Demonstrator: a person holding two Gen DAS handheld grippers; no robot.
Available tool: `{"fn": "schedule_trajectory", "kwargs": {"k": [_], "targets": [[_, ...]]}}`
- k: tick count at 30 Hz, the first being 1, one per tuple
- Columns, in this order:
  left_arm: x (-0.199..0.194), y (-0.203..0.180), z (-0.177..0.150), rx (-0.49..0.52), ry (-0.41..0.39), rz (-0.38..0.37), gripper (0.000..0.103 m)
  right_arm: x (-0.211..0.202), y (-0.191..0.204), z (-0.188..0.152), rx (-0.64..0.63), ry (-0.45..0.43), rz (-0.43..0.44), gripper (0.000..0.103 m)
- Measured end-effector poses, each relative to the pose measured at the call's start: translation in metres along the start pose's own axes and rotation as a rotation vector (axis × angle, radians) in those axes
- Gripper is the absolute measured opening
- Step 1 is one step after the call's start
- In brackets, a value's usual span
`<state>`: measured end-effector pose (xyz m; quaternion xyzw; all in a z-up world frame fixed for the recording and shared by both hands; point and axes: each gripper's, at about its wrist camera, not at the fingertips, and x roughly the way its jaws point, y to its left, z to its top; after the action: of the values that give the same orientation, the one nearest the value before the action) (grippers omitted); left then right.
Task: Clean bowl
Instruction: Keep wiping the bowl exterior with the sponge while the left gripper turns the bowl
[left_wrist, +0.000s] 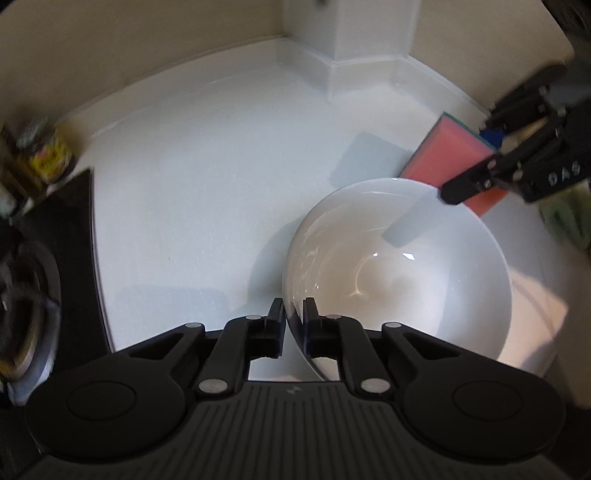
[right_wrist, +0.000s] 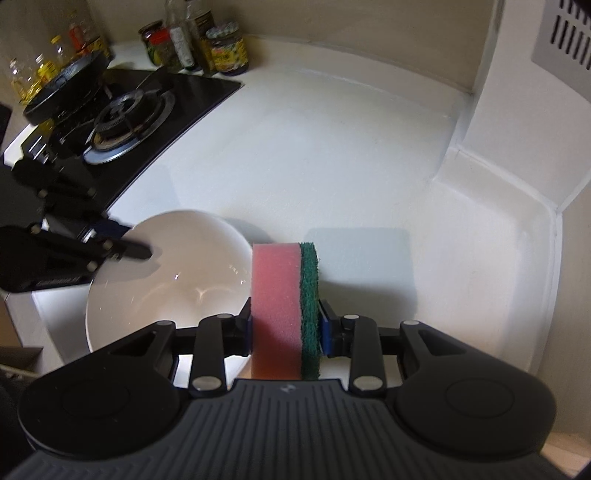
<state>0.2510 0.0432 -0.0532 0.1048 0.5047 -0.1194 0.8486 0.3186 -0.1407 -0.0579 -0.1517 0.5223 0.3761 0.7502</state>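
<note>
Your left gripper (left_wrist: 294, 317) pinches bowl (left_wrist: 399, 273) rim, one finger inside, one outside. Your right gripper (right_wrist: 284, 325) clamps sponge (right_wrist: 275, 306), pink foam left, green scourer right, held beside bowl's rim. Bowl white, tilted over white counter (right_wrist: 332, 155) near its front edge. Black hob (right_wrist: 129, 110) to left, pan (right_wrist: 64, 86) on it, jars (right_wrist: 225, 48) behind. Beige wall, white column (right_wrist: 517, 122) at corner.
</note>
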Motion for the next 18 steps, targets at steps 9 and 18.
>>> {"fn": "schedule_trajectory", "kwargs": {"k": [9,18], "targets": [[-0.001,-0.001,0.007,0.273,-0.018,-0.028,0.013,0.007,0.004,0.022,-0.087,0.017,-0.068,0.029],[-0.01,0.009,0.002,-0.124,0.023,0.019,0.018,0.005,-0.003,0.011,-0.007,-0.027,-0.023,0.028]]}}
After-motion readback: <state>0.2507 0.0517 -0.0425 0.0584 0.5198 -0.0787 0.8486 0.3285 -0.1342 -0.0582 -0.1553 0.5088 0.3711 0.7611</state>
